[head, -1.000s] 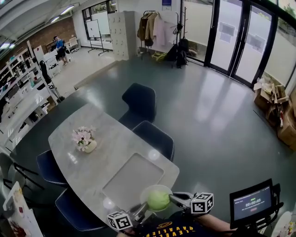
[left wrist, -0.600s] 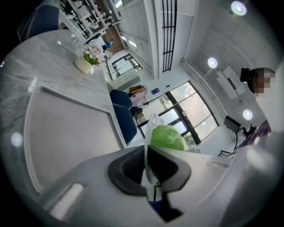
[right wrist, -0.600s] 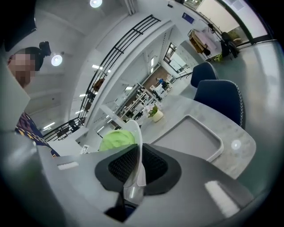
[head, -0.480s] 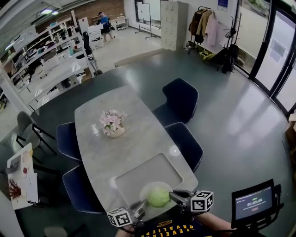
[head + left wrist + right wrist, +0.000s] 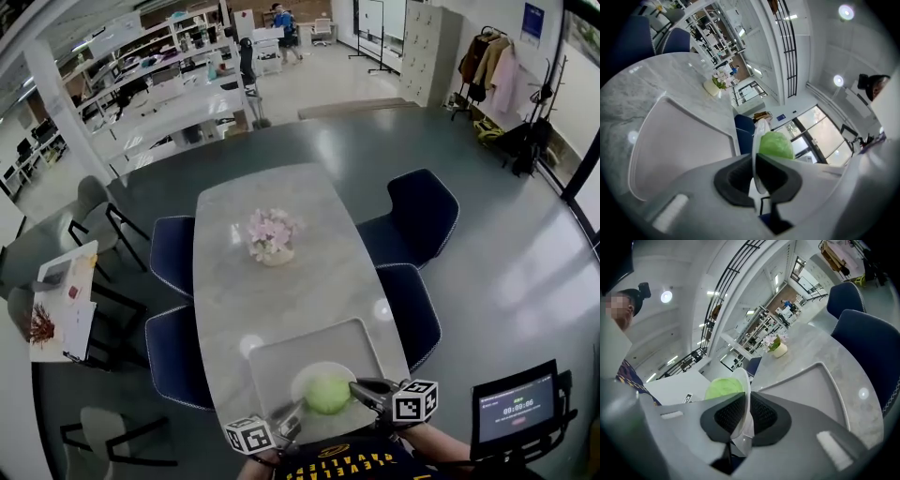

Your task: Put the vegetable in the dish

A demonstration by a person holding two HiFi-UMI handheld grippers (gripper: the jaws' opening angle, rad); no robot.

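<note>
My left claw (image 5: 757,176) and right claw (image 5: 743,414) are clamped on opposite rims of the white dish (image 5: 302,382), with the green vegetable (image 5: 328,394) sitting in it. The dish is over the near end of the grey tray (image 5: 281,356) on the marble table (image 5: 234,206). Farther along stands a flower pot (image 5: 272,242).

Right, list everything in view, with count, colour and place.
table: one, grey marble, centre
tray: one, grey, table's near end
dish: one, white, over the tray
vegetable: one, green, in the dish
flowers: one pot, pink, mid-table
chairs: four, blue, two each side of table
screen: one, black, lower right
left gripper: one, grey, shut on dish's left rim
right gripper: one, grey, shut on dish's right rim
</note>
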